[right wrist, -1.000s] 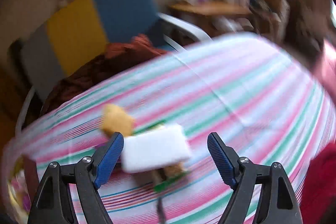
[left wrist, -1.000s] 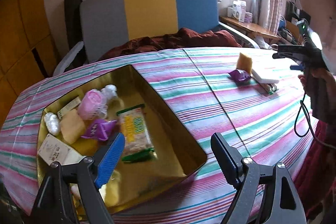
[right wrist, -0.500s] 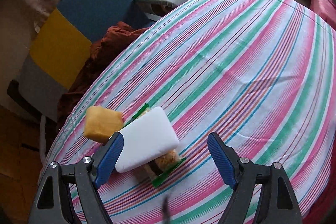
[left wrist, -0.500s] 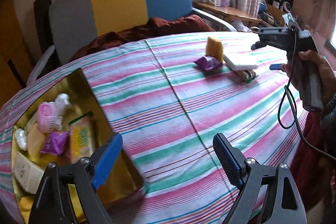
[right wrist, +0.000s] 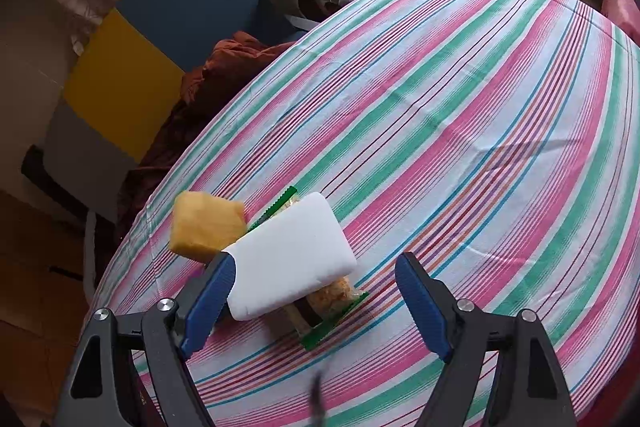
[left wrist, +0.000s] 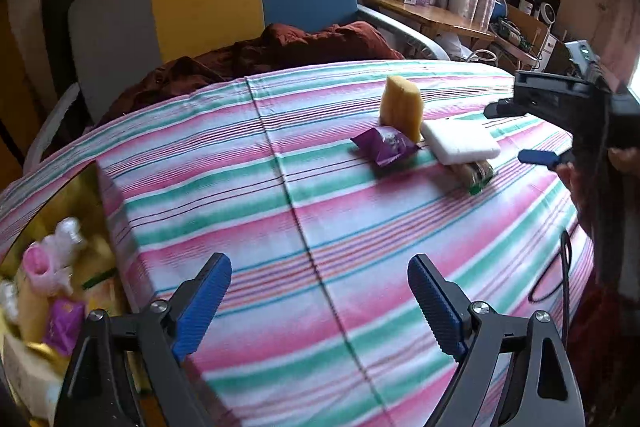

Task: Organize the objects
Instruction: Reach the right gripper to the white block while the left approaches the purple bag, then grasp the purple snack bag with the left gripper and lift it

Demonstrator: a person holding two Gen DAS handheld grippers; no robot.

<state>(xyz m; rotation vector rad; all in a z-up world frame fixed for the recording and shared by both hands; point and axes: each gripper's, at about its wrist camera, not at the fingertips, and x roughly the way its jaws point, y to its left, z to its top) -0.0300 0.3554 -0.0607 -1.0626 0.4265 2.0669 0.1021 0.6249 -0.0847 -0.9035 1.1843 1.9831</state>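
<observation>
L gripper (left wrist: 320, 301) jaws were opening, empty, over striped cloth (left wrist: 304, 211). R gripper (right wrist: 312, 301) stood wide, empty, above soft white slab (right wrist: 292, 261) lying on crinkly green-edged snack pkt (right wrist: 332, 301), beside yellow spongy block (right wrist: 206, 227). Only L view showed glossy purple pkt (left wrist: 386, 145) & gold tin (left wrist: 60, 211).

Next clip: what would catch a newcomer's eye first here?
A small heap mid-table on the striped cloth: a white block lying across a green-edged snack pack, a yellow sponge and a purple packet beside it. At the left edge sits a gold box already holding packets. The right tool hangs open over the heap.
</observation>
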